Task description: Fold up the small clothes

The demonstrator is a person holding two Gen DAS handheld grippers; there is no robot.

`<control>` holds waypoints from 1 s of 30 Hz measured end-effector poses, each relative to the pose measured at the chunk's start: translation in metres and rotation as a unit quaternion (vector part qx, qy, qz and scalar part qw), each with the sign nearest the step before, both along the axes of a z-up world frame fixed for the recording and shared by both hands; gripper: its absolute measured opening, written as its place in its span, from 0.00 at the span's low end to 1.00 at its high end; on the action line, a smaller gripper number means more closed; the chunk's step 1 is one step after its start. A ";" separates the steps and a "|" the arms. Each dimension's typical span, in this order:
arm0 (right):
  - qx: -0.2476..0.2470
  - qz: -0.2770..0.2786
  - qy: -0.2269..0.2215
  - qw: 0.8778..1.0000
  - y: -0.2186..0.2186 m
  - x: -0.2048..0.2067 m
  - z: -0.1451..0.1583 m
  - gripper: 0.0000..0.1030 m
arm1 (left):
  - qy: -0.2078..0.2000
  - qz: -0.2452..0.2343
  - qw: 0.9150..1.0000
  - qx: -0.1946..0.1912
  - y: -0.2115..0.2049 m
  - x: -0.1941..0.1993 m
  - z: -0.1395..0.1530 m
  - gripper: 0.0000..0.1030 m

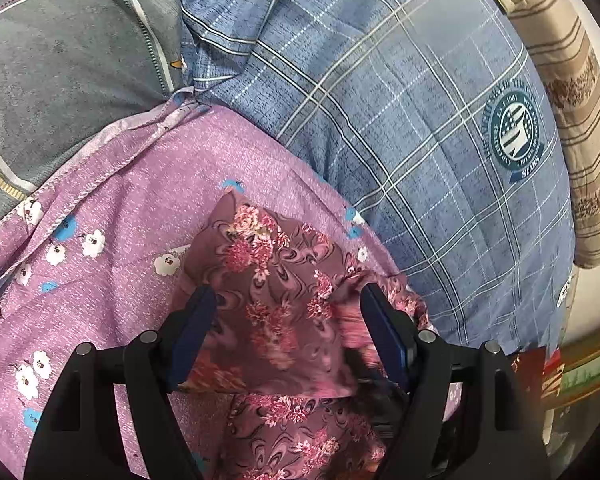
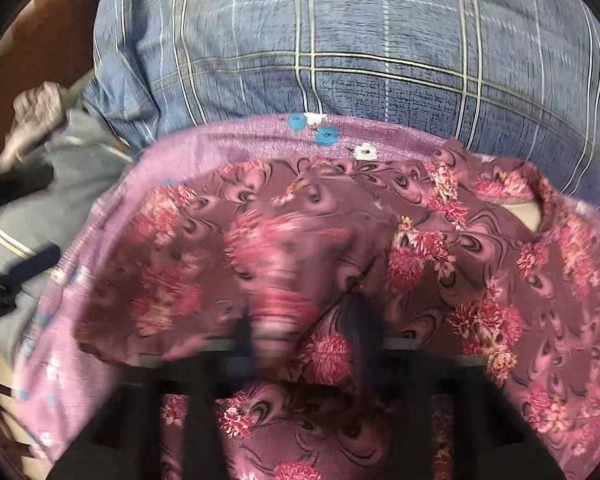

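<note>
A small maroon garment with pink flowers [image 1: 276,300] lies on a lilac floral sheet [image 1: 112,200]. In the left wrist view my left gripper [image 1: 288,316] is open, its blue-padded fingers [image 1: 192,328] standing either side of a folded flap of the garment. In the right wrist view the same garment [image 2: 480,280] fills the frame, its neck opening [image 2: 528,216] at the right. My right gripper [image 2: 304,332] is blurred and mostly hidden by cloth; a fold of the garment sits between its fingers.
A blue plaid quilt [image 1: 400,100] with a round badge [image 1: 514,132] lies beyond the sheet. A grey garment [image 1: 60,64] is at the upper left, a beige striped pillow [image 1: 572,92] at the right. Light blue cloth [image 2: 60,184] lies left in the right wrist view.
</note>
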State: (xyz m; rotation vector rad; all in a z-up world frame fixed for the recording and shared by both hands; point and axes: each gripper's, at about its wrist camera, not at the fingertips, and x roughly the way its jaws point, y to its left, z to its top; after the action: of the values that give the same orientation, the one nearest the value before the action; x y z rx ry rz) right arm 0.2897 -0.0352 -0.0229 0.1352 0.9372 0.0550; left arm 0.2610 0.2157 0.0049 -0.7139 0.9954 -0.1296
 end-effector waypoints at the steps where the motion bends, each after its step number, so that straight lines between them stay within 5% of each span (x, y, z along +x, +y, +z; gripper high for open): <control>1: 0.035 -0.005 -0.007 0.999 -0.013 -0.005 0.005 0.12 | 0.003 -0.003 1.000 0.000 -0.002 0.001 -0.001 0.72; 6: 0.097 -0.088 -0.057 0.990 -0.104 -0.040 0.032 0.12 | 0.017 -0.044 0.999 -0.010 -0.029 0.002 -0.008 0.72; 11: 0.125 -0.197 -0.028 0.972 -0.202 -0.082 0.000 0.16 | 0.055 -0.123 0.991 -0.011 -0.079 0.000 -0.027 0.72; 14: 0.167 -0.263 -0.037 0.950 -0.246 -0.113 -0.012 0.18 | 0.069 -0.147 0.986 0.030 -0.102 -0.003 -0.039 0.72; 17: 0.217 -0.267 -0.055 0.937 -0.261 -0.116 -0.014 0.37 | 0.072 -0.144 0.985 0.053 -0.106 -0.005 -0.046 0.72; 21: 0.210 -0.226 -0.068 0.949 -0.241 -0.086 -0.012 0.63 | 0.066 -0.136 0.988 0.039 -0.100 -0.006 -0.046 0.72; 23: 0.192 -0.237 -0.052 0.951 -0.236 -0.072 -0.021 0.62 | 0.066 -0.136 0.988 0.034 -0.098 -0.008 -0.045 0.72; 25: 0.180 -0.244 -0.065 0.951 -0.232 -0.064 -0.019 0.31 | 0.063 -0.133 0.988 0.034 -0.096 -0.010 -0.042 0.72; 26: 0.183 -0.231 -0.062 0.954 -0.232 -0.060 -0.014 0.08 | 0.060 -0.131 0.989 0.032 -0.094 -0.011 -0.040 0.72; 30: 0.193 -0.230 -0.134 0.944 -0.255 -0.093 0.020 0.07 | 0.056 -0.130 0.990 0.019 -0.088 -0.015 -0.036 0.72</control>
State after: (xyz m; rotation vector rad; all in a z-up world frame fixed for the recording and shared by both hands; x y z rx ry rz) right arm 0.1969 -0.2905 -0.0029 0.6911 0.5946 -0.1746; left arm 0.2456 0.1279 -0.0308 -0.5590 1.1945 -0.3007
